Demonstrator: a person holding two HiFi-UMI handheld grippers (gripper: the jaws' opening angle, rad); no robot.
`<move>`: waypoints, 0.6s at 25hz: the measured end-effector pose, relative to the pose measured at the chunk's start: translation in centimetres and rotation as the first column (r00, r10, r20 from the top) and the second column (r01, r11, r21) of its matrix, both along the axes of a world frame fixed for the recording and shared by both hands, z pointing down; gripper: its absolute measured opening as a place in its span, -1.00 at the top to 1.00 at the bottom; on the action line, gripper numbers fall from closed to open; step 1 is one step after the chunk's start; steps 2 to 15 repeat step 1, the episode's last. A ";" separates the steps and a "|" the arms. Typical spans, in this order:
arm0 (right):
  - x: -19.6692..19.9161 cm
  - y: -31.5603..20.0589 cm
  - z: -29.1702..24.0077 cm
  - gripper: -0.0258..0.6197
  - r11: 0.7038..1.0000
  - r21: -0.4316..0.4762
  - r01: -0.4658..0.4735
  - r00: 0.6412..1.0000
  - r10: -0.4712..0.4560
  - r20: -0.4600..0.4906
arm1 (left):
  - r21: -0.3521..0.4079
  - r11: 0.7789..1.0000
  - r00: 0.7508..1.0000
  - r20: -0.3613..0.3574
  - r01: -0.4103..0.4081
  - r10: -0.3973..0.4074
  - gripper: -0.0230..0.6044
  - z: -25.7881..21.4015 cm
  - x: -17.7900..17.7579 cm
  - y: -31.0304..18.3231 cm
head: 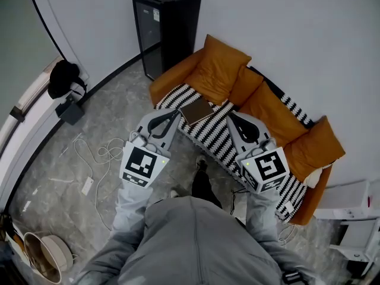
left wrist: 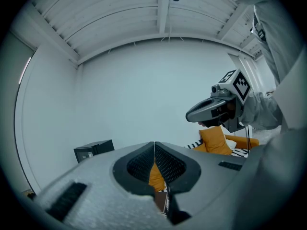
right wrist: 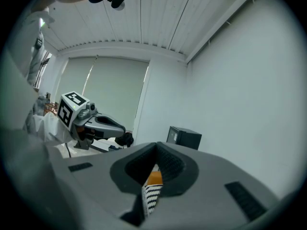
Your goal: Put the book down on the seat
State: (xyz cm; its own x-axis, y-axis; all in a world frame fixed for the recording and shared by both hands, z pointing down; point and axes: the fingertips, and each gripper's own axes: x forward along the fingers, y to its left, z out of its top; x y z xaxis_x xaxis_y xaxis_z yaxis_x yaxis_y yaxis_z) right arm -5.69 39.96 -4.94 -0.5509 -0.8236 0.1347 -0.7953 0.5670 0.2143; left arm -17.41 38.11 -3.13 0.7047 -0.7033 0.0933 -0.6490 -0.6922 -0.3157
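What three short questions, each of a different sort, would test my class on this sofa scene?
1. Where does the book lie? A on the floor; B on the striped blanket over the sofa; C on the black cabinet.
2. True or false: the left gripper grips the book.
3. Fill in: the sofa's cushions are ___ in colour.
Key: 1 B. 2 False: the left gripper and the right gripper are both shut on nothing. 3 orange.
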 end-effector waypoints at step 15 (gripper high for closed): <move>0.0 -0.1 0.1 0.83 1.000 -0.001 0.001 1.000 -0.001 -0.002 | -0.003 1.000 1.000 0.001 -0.001 0.001 0.84 0.1 0.1 -0.1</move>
